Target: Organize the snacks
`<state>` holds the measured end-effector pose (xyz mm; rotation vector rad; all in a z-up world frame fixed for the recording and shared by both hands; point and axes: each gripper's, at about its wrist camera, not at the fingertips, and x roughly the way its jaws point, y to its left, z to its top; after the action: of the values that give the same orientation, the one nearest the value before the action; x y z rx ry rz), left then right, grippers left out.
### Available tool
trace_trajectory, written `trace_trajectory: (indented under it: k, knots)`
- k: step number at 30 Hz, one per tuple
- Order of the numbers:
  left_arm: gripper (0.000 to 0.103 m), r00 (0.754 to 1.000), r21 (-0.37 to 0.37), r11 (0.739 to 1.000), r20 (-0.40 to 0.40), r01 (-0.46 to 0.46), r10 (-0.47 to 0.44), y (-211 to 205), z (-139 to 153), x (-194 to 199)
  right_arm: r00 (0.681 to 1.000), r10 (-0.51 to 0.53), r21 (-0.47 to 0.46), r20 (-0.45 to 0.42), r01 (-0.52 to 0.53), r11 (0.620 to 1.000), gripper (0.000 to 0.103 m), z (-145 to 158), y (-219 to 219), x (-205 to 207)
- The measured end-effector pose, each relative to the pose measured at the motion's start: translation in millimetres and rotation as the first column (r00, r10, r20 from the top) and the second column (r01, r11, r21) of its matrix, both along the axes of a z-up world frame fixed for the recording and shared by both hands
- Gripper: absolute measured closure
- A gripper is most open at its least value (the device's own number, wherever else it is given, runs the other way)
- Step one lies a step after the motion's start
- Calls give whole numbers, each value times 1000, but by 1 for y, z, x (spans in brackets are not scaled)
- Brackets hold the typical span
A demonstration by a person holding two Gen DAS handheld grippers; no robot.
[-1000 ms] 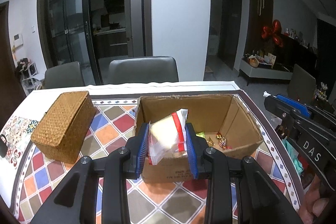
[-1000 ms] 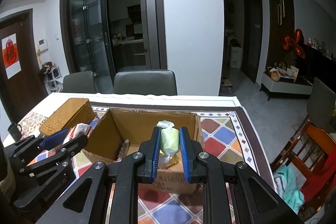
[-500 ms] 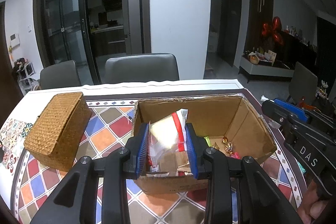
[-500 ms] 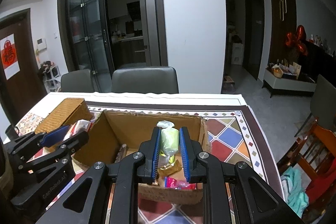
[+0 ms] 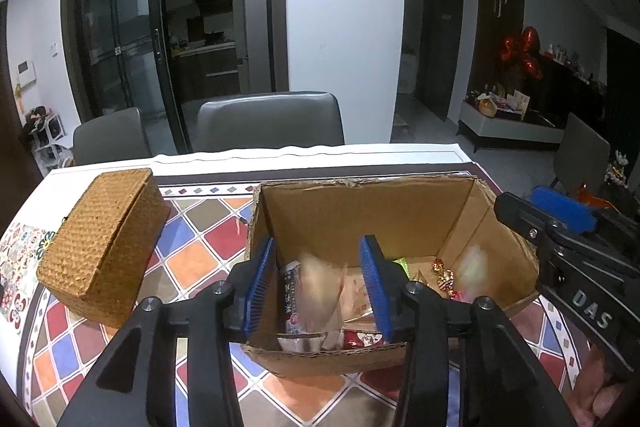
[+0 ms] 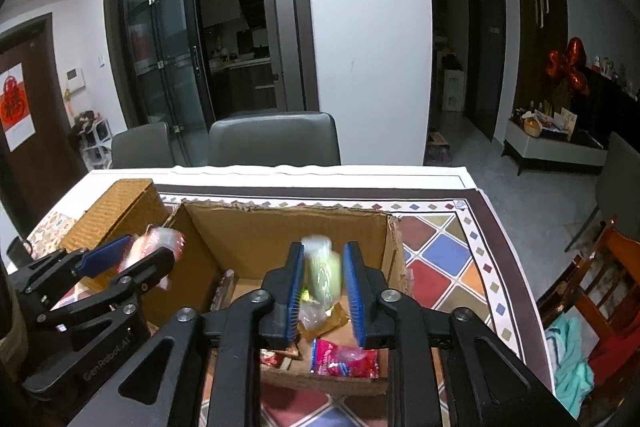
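Drop step: left claw (image 5: 318, 283) and right claw (image 6: 323, 285) both opening over brown cardboard box (image 5: 360, 201) on table; blurred pale packet (image 5: 316, 291) w/ left, green packet (image 6: 322, 277) w/ right, falling in. Next: lift clear, fetch more.

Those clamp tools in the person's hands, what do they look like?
Both are matte black plastic with silver screws and ribbed blue pads. The left gripper carries pale lettering that reads GenRobot.AI, seen from the right wrist; the right gripper is marked DAS. No cables show.
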<state>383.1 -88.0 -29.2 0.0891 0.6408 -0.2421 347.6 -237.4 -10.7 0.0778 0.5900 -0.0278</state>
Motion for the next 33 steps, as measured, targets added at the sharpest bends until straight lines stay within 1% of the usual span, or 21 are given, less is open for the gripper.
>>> trace_trajectory:
  k: [1,2,4,5,7,10,17,19,27,33]
  knots:
    - [54,1000,1,1000,1,-4,4,0,0,0,1000,-7,-6,10,7,1000,51,1,-1,-1]
    - [53,1000,-1,1000,2,-10,10,1,1,-1,1000,-14,-13,19,14,1000,48,2,-1,-2]
    - [48,1000,-1,1000,7,-17,17,2,3,-3,999,-24,-20,26,25,999,38,4,-1,-4]
    - [46,1000,2,1000,11,-20,20,2,4,-4,999,-28,-20,30,28,999,36,5,-1,-5]
    - [39,999,8,1000,21,-27,27,2,7,-7,999,-32,-22,34,33,999,31,6,-2,-6]
    - [38,999,17,999,31,-40,40,4,10,-12,999,-40,-26,35,41,999,25,9,-2,-10]
    - [33,997,13,998,50,-64,64,11,19,-24,997,-56,-36,44,58,998,21,14,0,-24]
    - [30,996,15,997,58,-71,70,13,21,-29,997,-64,-34,45,65,997,20,16,-1,-28]
    - [28,993,10,996,78,-86,85,21,31,-55,996,-77,-24,40,78,997,19,21,-1,-50]
    - [28,991,0,996,98,-87,86,25,41,-79,995,-77,-33,58,79,996,19,31,1,-72]
